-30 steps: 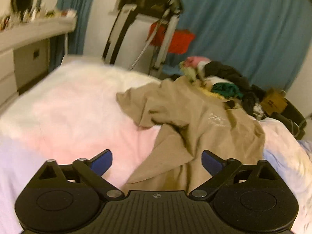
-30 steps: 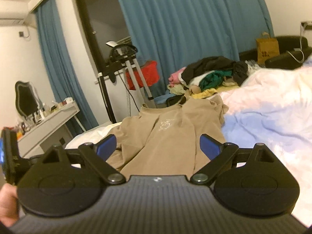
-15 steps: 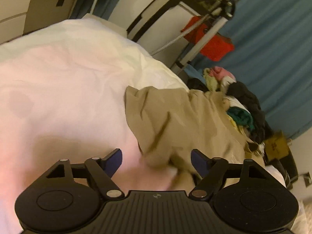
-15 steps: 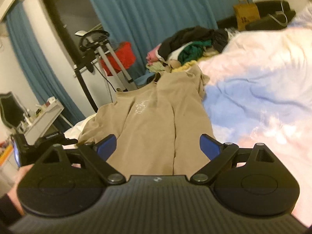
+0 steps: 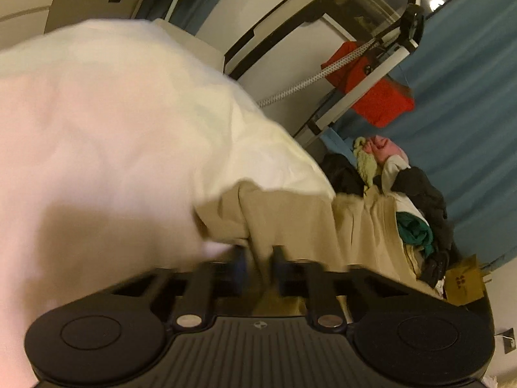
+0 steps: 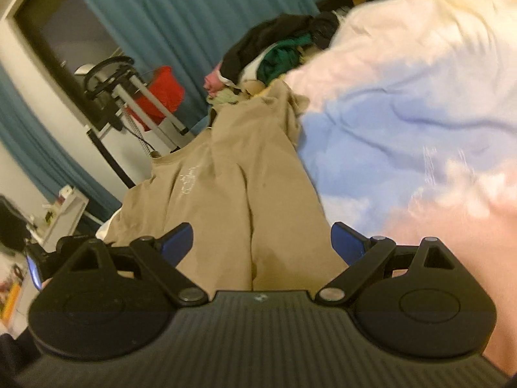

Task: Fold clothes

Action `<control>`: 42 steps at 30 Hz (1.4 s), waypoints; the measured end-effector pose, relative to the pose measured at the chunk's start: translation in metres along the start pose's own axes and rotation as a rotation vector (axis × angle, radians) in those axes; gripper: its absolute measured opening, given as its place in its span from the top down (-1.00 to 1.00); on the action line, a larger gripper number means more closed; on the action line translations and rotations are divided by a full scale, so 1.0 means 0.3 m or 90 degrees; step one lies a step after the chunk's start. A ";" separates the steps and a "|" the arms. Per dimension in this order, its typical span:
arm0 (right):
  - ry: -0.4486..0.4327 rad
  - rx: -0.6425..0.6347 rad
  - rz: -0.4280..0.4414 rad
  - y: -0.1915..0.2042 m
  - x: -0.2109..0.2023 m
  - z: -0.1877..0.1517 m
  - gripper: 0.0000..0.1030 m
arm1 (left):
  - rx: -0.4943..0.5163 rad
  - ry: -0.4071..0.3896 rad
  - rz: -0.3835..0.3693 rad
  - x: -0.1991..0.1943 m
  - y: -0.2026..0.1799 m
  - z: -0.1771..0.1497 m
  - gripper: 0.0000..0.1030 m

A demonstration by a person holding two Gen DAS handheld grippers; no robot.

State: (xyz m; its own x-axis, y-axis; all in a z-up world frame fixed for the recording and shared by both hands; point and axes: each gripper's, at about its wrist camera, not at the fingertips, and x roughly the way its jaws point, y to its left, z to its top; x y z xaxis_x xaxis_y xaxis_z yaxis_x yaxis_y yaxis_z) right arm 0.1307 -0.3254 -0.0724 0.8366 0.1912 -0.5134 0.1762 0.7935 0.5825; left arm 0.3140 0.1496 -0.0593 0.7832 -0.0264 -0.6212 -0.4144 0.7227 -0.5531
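Observation:
A tan shirt (image 6: 226, 187) with a small white print on the chest lies spread on the bed. In the left wrist view the tan shirt (image 5: 290, 216) fills the lower middle, and my left gripper (image 5: 260, 266) is shut on a fold of its edge, blurred by motion. My right gripper (image 6: 261, 242) is open just above the shirt's lower part, one blue pad on each side of a lengthwise crease. The left gripper also shows at the far left of the right wrist view (image 6: 42, 258).
The bed (image 6: 420, 113) has a white, pink and blue cover. A pile of other clothes (image 6: 274, 51) lies at its far end. An exercise machine with a red cloth (image 5: 371, 74) stands by blue curtains (image 6: 181, 16). A dresser (image 5: 48, 6) is at left.
My left gripper has gone down to the shirt's edge and closed on it. My right gripper has dropped closer to the shirt and stays open.

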 end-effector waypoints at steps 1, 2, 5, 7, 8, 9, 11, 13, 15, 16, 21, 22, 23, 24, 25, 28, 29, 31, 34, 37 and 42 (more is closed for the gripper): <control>0.003 0.007 -0.002 -0.008 0.003 0.000 -0.81 | 0.026 -0.012 0.008 -0.002 -0.019 0.038 0.86; 0.005 0.013 -0.005 -0.016 0.007 0.000 -0.81 | 0.051 -0.025 0.016 -0.003 -0.038 0.075 0.87; 0.006 0.015 -0.011 -0.023 0.019 -0.003 -0.81 | 0.149 -0.079 0.057 -0.008 -0.113 0.187 0.88; 0.006 0.007 -0.020 -0.020 0.032 -0.005 -0.81 | 0.245 -0.133 0.117 0.007 -0.175 0.240 0.88; 0.007 0.001 -0.024 -0.018 0.040 -0.006 -0.81 | 0.295 -0.162 0.151 0.017 -0.206 0.264 0.88; 0.009 -0.004 -0.027 -0.015 0.047 -0.008 -0.81 | 0.347 -0.179 0.194 0.042 -0.230 0.278 0.87; 0.014 -0.016 -0.033 -0.005 0.059 -0.011 -0.81 | 0.383 -0.174 0.241 0.100 -0.232 0.284 0.87; 0.011 -0.037 -0.038 0.012 0.059 -0.016 -0.81 | 0.373 -0.167 0.243 0.139 -0.205 0.278 0.87; 0.002 -0.065 -0.044 0.034 0.053 -0.019 -0.81 | 0.356 -0.163 0.240 0.167 -0.174 0.268 0.65; -0.004 -0.079 -0.048 0.046 0.049 -0.019 -0.81 | 0.338 -0.162 0.234 0.168 -0.153 0.259 0.58; -0.029 -0.116 -0.038 0.081 0.033 -0.016 -0.81 | 0.294 -0.070 0.165 0.076 -0.053 0.196 -0.04; -0.031 -0.119 -0.034 0.086 0.032 -0.015 -0.81 | 0.296 -0.050 0.146 0.039 -0.038 0.174 -0.10; -0.031 -0.120 -0.029 0.091 0.034 -0.013 -0.81 | 0.300 -0.025 0.127 -0.004 -0.019 0.152 -0.14; -0.029 -0.118 -0.025 0.094 0.035 -0.014 -0.81 | 0.305 0.005 0.106 -0.051 0.003 0.129 -0.14; -0.026 -0.116 -0.020 0.097 0.035 -0.015 -0.81 | 0.305 0.034 0.088 -0.100 0.025 0.103 -0.14; -0.024 -0.116 -0.003 0.108 0.019 -0.024 -0.81 | 0.274 0.131 0.048 -0.270 0.116 -0.001 -0.14; -0.025 -0.120 0.000 0.113 0.010 -0.028 -0.81 | 0.249 0.172 0.042 -0.317 0.149 -0.041 -0.14; -0.029 -0.128 0.006 0.123 -0.012 -0.036 -0.81 | 0.205 0.248 0.033 -0.403 0.212 -0.121 -0.14; -0.031 -0.139 0.008 0.132 -0.051 -0.055 -0.81 | 0.201 0.297 0.038 -0.492 0.276 -0.227 -0.09; -0.029 -0.141 0.007 0.137 -0.094 -0.071 -0.81 | 0.240 0.317 0.018 -0.570 0.291 -0.313 0.03; -0.044 -0.147 0.001 0.157 -0.186 -0.087 -0.81 | 0.314 0.358 -0.010 -0.645 0.266 -0.413 0.50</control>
State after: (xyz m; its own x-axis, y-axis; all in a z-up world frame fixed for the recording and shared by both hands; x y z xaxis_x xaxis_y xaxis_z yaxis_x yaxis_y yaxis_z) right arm 0.0790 -0.2836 -0.0326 0.8720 0.1586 -0.4631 0.0581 0.9058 0.4197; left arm 0.0720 0.1268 -0.0522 0.3768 -0.2930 -0.8787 -0.0449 0.9417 -0.3333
